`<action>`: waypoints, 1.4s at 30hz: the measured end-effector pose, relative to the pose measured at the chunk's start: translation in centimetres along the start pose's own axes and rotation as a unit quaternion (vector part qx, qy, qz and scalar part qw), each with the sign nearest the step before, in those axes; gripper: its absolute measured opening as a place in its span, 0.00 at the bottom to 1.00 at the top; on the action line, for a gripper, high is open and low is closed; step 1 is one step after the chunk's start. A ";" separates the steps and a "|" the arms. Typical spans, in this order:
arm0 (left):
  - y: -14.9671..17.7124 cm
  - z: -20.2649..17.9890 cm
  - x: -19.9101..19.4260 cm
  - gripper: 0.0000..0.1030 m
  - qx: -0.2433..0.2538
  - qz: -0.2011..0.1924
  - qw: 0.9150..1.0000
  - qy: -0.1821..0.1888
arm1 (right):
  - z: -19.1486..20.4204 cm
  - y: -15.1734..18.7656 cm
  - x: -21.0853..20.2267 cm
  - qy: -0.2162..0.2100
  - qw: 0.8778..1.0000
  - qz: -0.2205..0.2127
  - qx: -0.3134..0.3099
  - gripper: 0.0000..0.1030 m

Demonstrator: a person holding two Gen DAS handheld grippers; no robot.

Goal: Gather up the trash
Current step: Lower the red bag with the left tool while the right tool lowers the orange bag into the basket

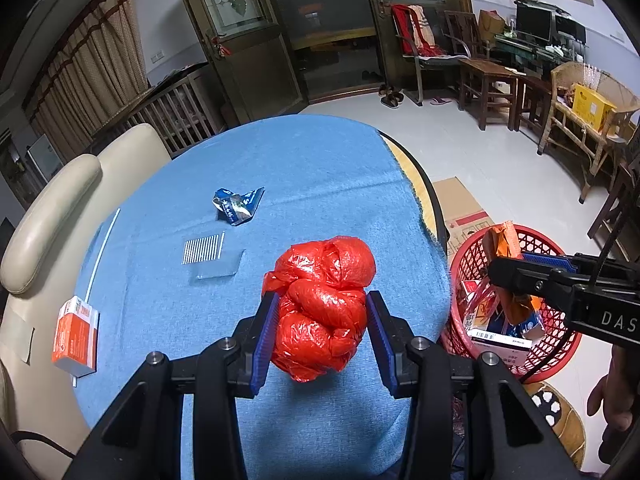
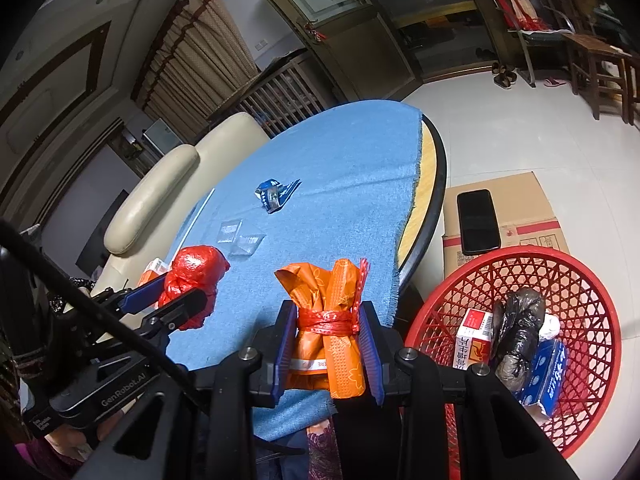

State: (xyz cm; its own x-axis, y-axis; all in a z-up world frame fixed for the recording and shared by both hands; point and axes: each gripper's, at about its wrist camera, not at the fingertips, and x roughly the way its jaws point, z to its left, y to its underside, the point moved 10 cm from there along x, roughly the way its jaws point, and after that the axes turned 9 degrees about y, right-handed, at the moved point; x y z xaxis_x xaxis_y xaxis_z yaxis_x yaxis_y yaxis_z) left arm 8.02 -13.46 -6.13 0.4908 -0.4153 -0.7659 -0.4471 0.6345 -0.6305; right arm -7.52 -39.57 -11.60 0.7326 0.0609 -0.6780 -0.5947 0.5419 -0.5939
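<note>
My left gripper (image 1: 320, 308) is shut on a knotted red plastic bag (image 1: 322, 300), held just over the blue tablecloth (image 1: 280, 168). My right gripper (image 2: 326, 320) is shut on an orange wrapper bundle (image 2: 328, 304) tied with red string, near the table's right edge. In the left wrist view that bundle (image 1: 506, 240) hangs over the red mesh basket (image 1: 560, 344) on the floor. The basket (image 2: 592, 292) holds a red-and-white box (image 2: 474, 338), a black bag (image 2: 516, 328) and a blue carton (image 2: 550, 372). A crumpled blue wrapper (image 1: 238, 204), a clear plastic piece (image 1: 218, 266) and an orange box (image 1: 76, 328) lie on the cloth.
A cream sofa (image 1: 52, 208) borders the table on the left. A cardboard box (image 2: 508, 212) with a black phone (image 2: 478, 222) on it lies on the floor beyond the basket. Wooden chairs (image 1: 488, 80) and a wicker bench (image 1: 588, 120) stand at the far right. A hand (image 1: 616, 400) shows at the right edge.
</note>
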 end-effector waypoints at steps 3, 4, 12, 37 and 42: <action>0.0 -0.3 0.2 0.44 0.003 0.003 1.000 0.000 | -0.3 0.1 0.0 -0.002 1.000 0.001 0.004 0.33; 0.0 -0.3 0.2 0.44 0.005 0.003 1.000 0.000 | -0.4 0.1 0.0 -0.001 1.000 0.001 0.005 0.33; -0.1 -1.1 0.9 0.44 0.018 0.010 1.000 0.003 | -1.5 0.1 0.0 -0.001 1.000 0.000 0.016 0.33; -0.7 -5.3 2.2 0.44 0.077 0.026 0.997 0.015 | -5.4 0.3 -0.5 0.003 0.998 -0.003 0.057 0.33; -0.7 -6.2 2.5 0.45 0.089 0.031 0.995 0.020 | -5.9 0.3 -0.7 0.005 0.998 -0.002 0.062 0.33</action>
State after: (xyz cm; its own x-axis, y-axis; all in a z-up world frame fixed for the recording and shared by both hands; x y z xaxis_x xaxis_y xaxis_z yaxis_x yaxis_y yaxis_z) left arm 4.94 -18.98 -8.39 0.4347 -0.3956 -0.8091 -0.3337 0.7637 -0.5527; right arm -10.19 -44.38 -13.89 0.7318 0.0507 -0.6796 -0.5456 0.6411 -0.5397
